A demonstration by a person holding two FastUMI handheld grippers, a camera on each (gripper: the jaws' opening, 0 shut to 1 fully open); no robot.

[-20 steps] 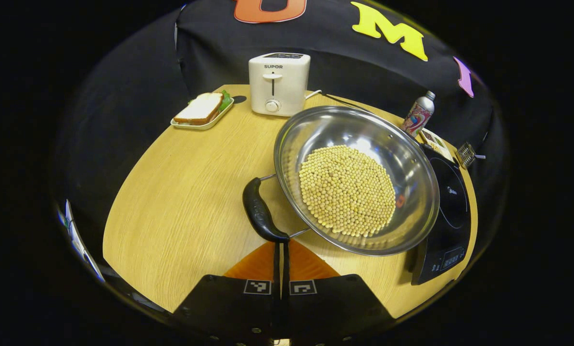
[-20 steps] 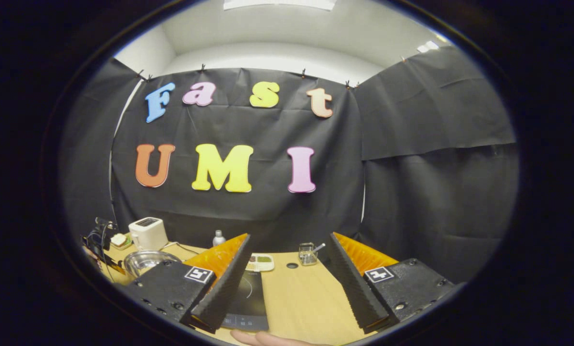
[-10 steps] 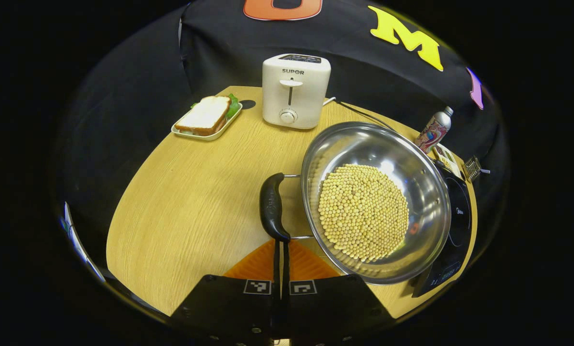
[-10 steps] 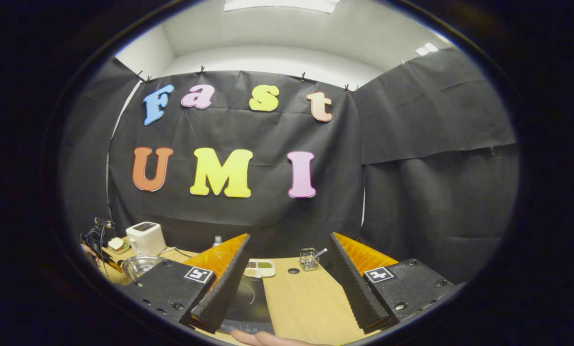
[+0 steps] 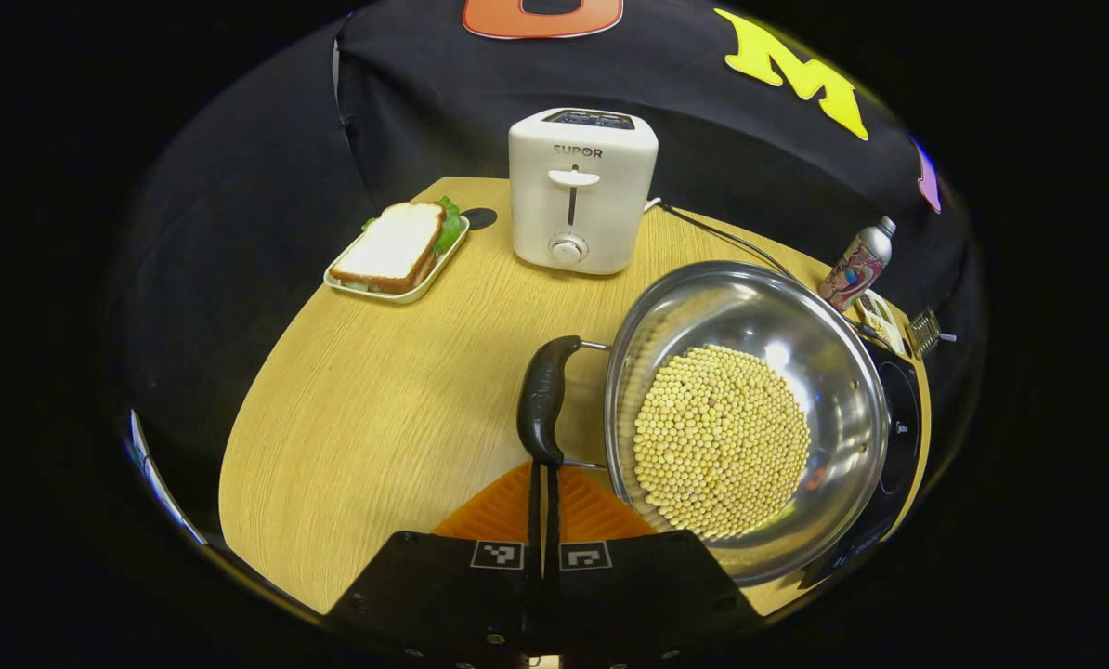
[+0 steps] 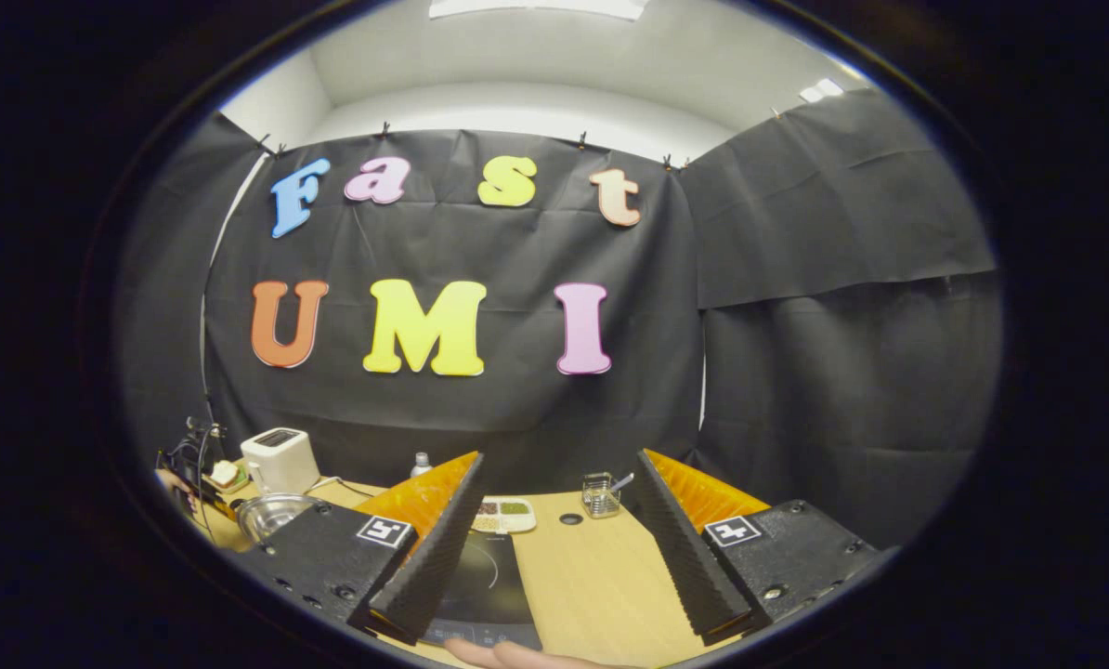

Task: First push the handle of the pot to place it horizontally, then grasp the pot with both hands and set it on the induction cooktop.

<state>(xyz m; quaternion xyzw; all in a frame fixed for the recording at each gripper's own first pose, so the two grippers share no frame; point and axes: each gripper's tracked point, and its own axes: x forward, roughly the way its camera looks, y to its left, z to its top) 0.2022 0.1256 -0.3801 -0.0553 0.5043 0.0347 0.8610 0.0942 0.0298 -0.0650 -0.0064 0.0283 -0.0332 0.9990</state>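
A white toaster (image 5: 581,190) stands at the far edge of the wooden table (image 5: 378,418), its cord trailing off to the right. Left of it, a sandwich (image 5: 394,243) lies on a pale tray (image 5: 345,279). A patterned bottle (image 5: 857,264) stands near the right edge, close to a small wire basket (image 6: 597,493).

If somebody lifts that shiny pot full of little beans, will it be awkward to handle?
Probably. The pot holds a deep layer of beans, so it is likely heavy. The loose beans may slide if it tilts. Its polished steel looks slippery, so the black handle seems the safer grip.
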